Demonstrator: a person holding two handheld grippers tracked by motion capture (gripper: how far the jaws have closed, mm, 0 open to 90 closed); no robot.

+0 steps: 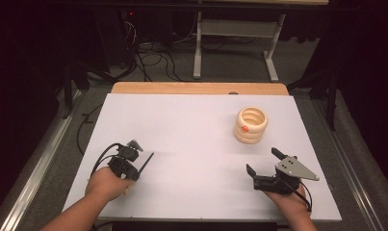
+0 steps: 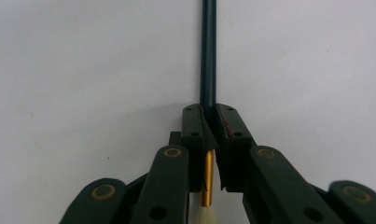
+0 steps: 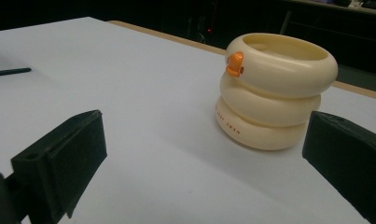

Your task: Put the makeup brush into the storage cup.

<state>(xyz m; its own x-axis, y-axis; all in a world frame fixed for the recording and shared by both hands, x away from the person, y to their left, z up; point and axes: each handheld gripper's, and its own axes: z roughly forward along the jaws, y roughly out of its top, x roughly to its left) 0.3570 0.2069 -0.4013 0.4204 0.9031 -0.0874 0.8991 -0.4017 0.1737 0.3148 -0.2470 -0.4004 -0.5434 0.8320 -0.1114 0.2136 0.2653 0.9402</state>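
Left gripper view: left gripper (image 2: pixel 209 135) clamps a slim, smooth, dark brush (image 2: pixel 208 56).

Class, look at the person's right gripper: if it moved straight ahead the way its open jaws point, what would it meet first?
Probably the cream ring-stacked plastic holder; the right gripper faces it over bare white table, though slightly off-centre.

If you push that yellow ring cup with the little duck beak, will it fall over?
Probably not. The ring cup looks squat, with a base about as wide as its top, so it would likely slide on the smooth white table. Its glossy rounded sides may slip between the right gripper jaws.
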